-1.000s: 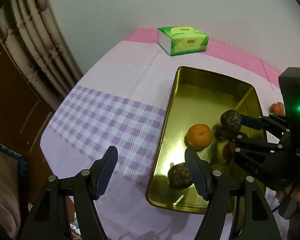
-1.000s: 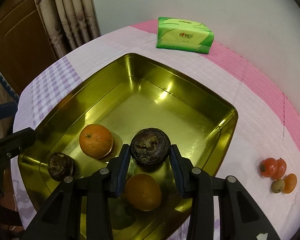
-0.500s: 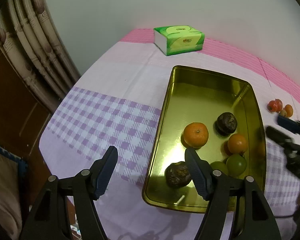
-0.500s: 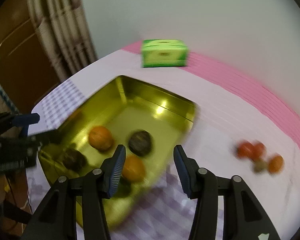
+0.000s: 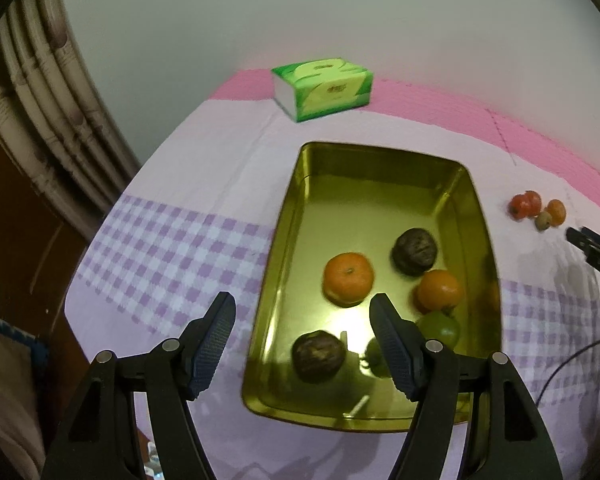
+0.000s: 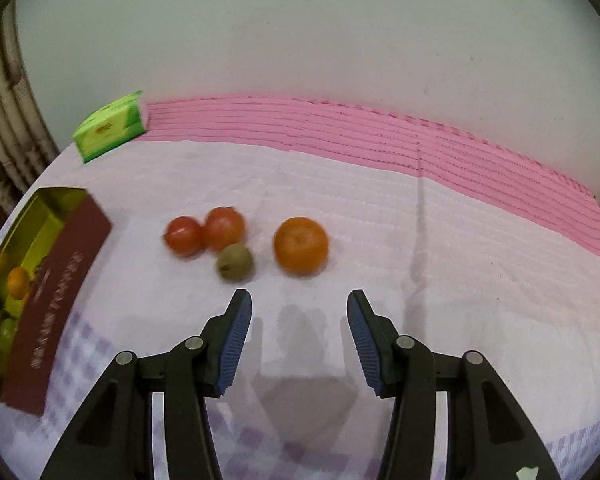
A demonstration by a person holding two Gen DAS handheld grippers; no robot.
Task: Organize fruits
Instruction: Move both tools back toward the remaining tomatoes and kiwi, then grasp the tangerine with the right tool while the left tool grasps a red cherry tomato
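Right gripper [image 6: 299, 300]: jaws parted, nothing between the blue pads, poised above bare pale cloth with its shadow just ahead of the fingertips. Just beyond the tips, four loose fruits on the tablecloth [image 6: 380, 208]: a kiwi [image 6: 235, 261] nearest the left finger, two red tomatoes [image 6: 204, 233] touching each other behind it, an orange [image 6: 301, 244] a little apart to the right. All slightly blurred. Farther left, the gold tray [image 6: 32, 216] seen from its outer side, dark red wall with printed lettering, orange and green fruit glimpsed inside. Green tissue pack [image 6: 110, 127] at the far left edge, against the pink band of cloth below the wall.

Left gripper [image 5: 303, 309]: jaws standing moderately wide, holding nothing, hung over the near left edge of the tray [image 5: 284, 216], one finger over the checked cloth, the other over the tray floor. Inside the tray: a dark wrinkled fruit [image 5: 318, 355] close to the near end, a mandarin [image 5: 348, 278] mid-floor, a second dark fruit [image 5: 415, 251] beyond it, another orange one [image 5: 438, 290] beside that, two green fruits [image 5: 440, 327] partly hidden behind the right finger. Off the tray's right side, the small loose cluster [image 5: 538, 210] on the cloth, with the right gripper's dark tips entering at the frame edge near it. Tissue pack well beyond the tray's far end. Curtain [image 5: 40, 112] at left.
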